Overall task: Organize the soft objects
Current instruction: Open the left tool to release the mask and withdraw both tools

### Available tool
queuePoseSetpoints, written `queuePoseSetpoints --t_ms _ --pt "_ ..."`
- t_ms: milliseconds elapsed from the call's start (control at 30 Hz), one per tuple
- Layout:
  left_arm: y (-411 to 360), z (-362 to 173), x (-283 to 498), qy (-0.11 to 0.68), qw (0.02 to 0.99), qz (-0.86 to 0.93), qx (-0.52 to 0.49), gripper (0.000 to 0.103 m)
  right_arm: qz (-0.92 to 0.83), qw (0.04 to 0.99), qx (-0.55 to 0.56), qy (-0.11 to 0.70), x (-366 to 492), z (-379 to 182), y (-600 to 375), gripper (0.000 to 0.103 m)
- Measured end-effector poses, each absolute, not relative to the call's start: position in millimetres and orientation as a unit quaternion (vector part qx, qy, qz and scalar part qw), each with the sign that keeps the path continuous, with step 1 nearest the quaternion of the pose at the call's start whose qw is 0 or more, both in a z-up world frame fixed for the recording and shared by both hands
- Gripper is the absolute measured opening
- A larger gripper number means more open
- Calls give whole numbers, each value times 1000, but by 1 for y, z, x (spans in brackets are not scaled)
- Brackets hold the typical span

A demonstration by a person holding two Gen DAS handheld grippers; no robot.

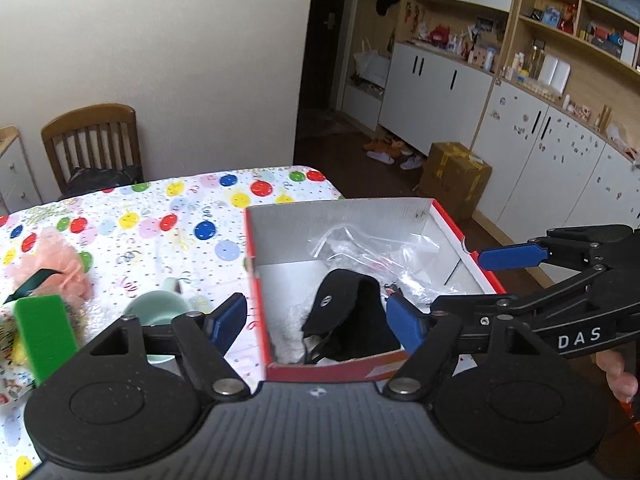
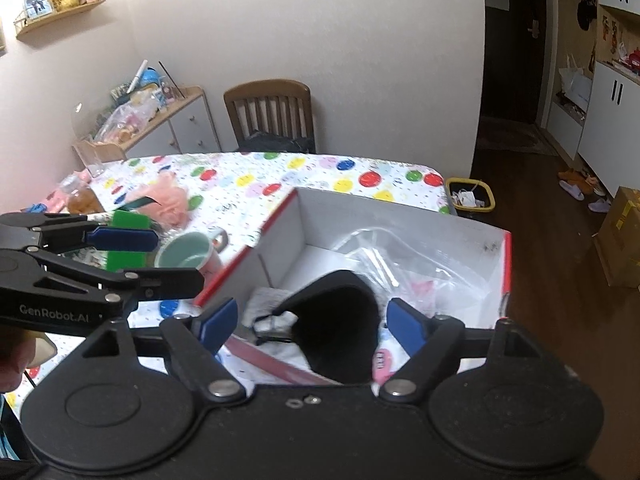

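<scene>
A red-edged cardboard box [image 1: 448, 216] with a white inside stands on the table. In it lie a black soft item [image 1: 344, 312], a white fluffy piece [image 1: 286, 336] and a clear plastic bag [image 1: 380, 248]. My left gripper [image 1: 316, 320] is open and empty above the box's near edge. My right gripper [image 2: 312, 326] is open and empty over the same box [image 2: 400, 212], above the black item [image 2: 340, 320]. A pink mesh pouf [image 1: 56, 264] lies on the table at the left; it also shows in the right wrist view [image 2: 168, 196].
A pale green mug [image 1: 160, 308] and a green block [image 1: 44, 332] sit left of the box on the balloon-pattern tablecloth [image 1: 160, 208]. A wooden chair [image 2: 272, 112] stands behind the table. A brown carton [image 1: 452, 176] is on the floor.
</scene>
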State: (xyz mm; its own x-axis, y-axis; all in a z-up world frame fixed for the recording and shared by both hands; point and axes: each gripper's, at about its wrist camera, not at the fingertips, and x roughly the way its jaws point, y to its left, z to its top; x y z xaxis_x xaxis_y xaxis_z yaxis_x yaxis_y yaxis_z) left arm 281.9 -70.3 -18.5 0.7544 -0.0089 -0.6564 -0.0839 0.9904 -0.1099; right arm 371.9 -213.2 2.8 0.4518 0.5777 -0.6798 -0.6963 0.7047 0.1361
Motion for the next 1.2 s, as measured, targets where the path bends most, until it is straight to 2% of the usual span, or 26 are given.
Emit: queuePoseSetpoints --t_ms 333,533,600,667,1200 --pt "-29 -16 236 334 938 29 -89 86 397 839 -89 360 329 4 -174 91" --pt "1 -18 212 330 938 35 -98 87 406 833 -96 364 307 -1 -148 93" --pt "10 -19 204 324 940 37 -100 92 409 831 -97 365 301 -3 -139 94" --pt "21 -20 197 320 941 41 -103 103 412 828 -98 367 297 -5 -130 94" --pt "123 -51 164 289 942 90 -145 103 438 802 -126 385 264 -41 -41 95"
